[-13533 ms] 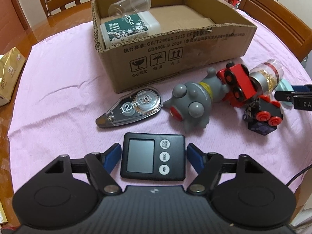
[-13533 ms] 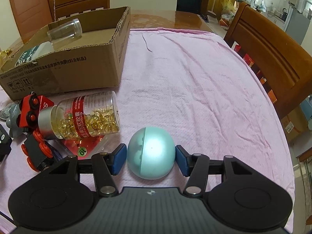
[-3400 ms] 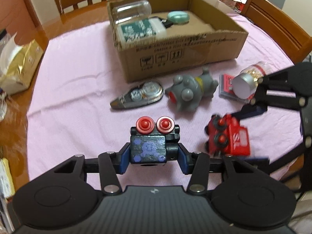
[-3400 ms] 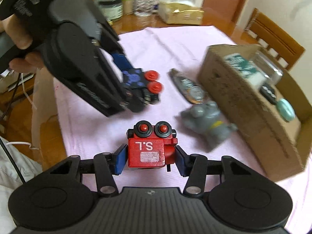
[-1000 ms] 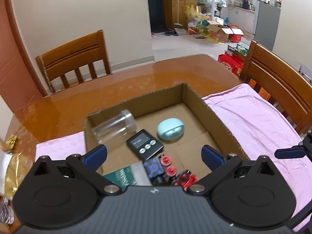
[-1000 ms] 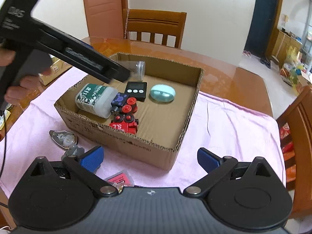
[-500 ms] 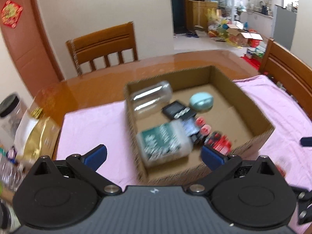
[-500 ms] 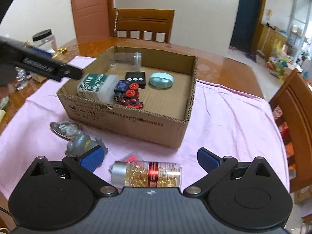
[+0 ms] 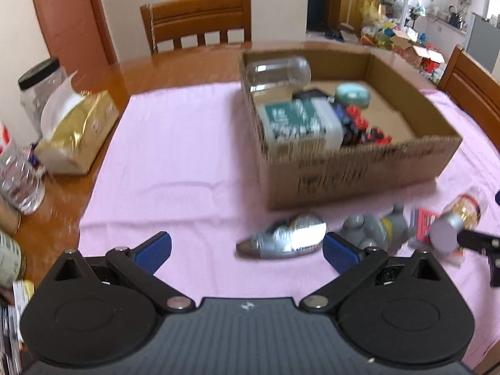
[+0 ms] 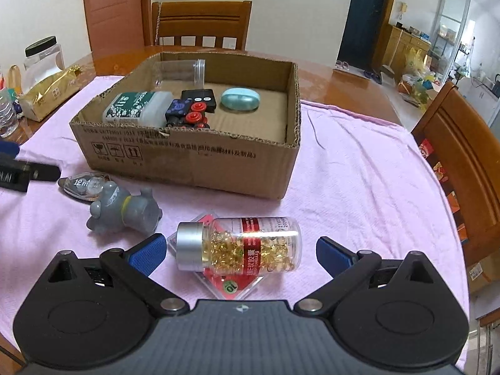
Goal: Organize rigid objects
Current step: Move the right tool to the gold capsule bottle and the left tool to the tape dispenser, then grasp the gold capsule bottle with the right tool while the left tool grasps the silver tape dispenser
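A: Right wrist view first: what do your tongs show?

B: Your right gripper (image 10: 239,254) is spread wide and empty. A second ago it hung above the cardboard box (image 10: 193,168); now it sits low, and the capsule bottle (image 10: 240,245) lies on its side between the fingertips, untouched, resting on a red card case (image 10: 229,284).

A: And the left?

B: Your left gripper (image 9: 247,250) is spread too, holding nothing. It has swung from over the box down to the pink cloth (image 9: 175,143), with the correction tape (image 9: 284,237) just ahead between the tips and the grey toy (image 9: 372,228) beside it.

A: What's in the box?

B: A clear jar (image 10: 181,73) on its side, a green-labelled bottle (image 10: 137,106), a black timer (image 10: 200,97), a teal case (image 10: 240,99), and the toy trains (image 10: 187,114) against the bottle.
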The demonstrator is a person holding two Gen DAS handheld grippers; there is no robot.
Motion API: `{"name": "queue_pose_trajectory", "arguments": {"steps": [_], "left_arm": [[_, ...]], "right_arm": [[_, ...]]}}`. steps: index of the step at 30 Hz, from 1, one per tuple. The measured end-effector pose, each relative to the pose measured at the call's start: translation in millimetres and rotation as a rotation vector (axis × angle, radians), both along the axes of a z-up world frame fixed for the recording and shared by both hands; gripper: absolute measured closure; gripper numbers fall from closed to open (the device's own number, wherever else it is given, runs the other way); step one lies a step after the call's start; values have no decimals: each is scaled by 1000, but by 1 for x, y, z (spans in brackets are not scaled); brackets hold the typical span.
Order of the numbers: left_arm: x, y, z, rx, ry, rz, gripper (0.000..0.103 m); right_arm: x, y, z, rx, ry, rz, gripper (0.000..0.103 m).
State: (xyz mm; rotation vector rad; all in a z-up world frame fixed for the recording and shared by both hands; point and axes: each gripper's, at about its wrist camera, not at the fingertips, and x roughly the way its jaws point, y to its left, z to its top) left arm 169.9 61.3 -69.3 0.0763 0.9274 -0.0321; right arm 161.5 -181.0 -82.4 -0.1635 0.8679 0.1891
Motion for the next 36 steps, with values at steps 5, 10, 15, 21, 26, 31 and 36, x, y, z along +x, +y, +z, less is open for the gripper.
{"name": "queue_pose_trajectory", "arguments": {"steps": [5, 10, 15, 21, 26, 31, 36], "left_arm": [[-6, -1, -6, -26, 22, 83, 1], [1, -10, -6, -1, 38, 131, 1], [14, -18, -10, 9, 52, 151, 1], [39, -20, -24, -45, 82, 144, 1], [53, -19, -37, -94, 102, 139, 1], [58, -19, -47, -100, 105, 134, 1], [55, -18, -49, -57, 103, 92, 1]], "right_arm": [[9, -3, -11, 7, 10, 26, 0], [19, -11, -20, 54, 21, 48, 0], [24, -21, -30, 53, 35, 60, 0], [26, -26, -43, 29, 72, 72, 0], [31, -29, -45, 71, 111, 34, 0], [34, -36, -47, 119, 141, 10, 0], [32, -36, -47, 121, 140, -14, 0]]}}
